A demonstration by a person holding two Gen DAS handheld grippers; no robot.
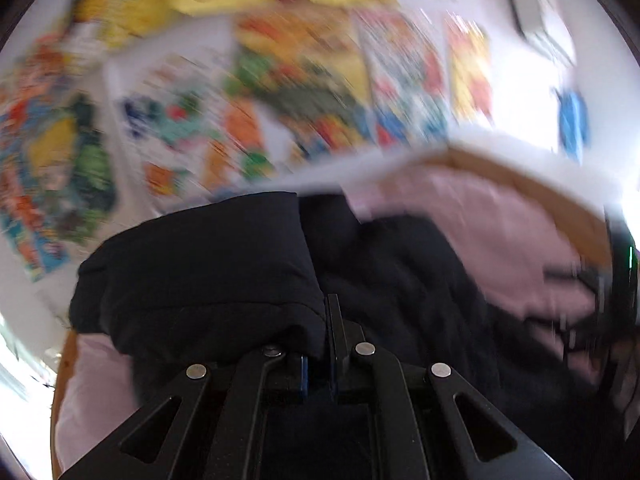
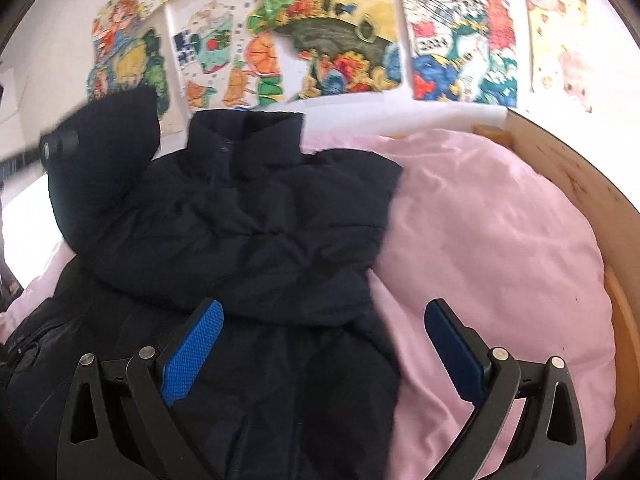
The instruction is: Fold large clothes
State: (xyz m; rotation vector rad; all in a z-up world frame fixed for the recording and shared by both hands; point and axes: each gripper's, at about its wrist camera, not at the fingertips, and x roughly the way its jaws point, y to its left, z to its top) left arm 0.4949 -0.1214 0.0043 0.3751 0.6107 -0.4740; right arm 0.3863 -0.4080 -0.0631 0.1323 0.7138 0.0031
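Observation:
A dark navy puffer jacket [image 2: 248,216] lies collar-up on a pink duvet [image 2: 480,240], one side folded over its body. My left gripper [image 1: 324,312] is shut on a sleeve [image 1: 200,272] of it, and the dark fabric drapes over the left finger. In the right wrist view that sleeve [image 2: 108,152] is raised at the far left, with the left gripper [image 2: 60,146] at its edge. My right gripper [image 2: 324,308] stands open just above the jacket's lower right part, nothing between its blue pads [image 2: 196,344]. The left wrist view is blurred.
A wooden bed frame [image 2: 568,184] curves round the duvet on the right. Colourful drawings [image 2: 332,32] hang on the white wall behind the bed. Bare pink duvet [image 1: 500,240] lies to the right of the jacket.

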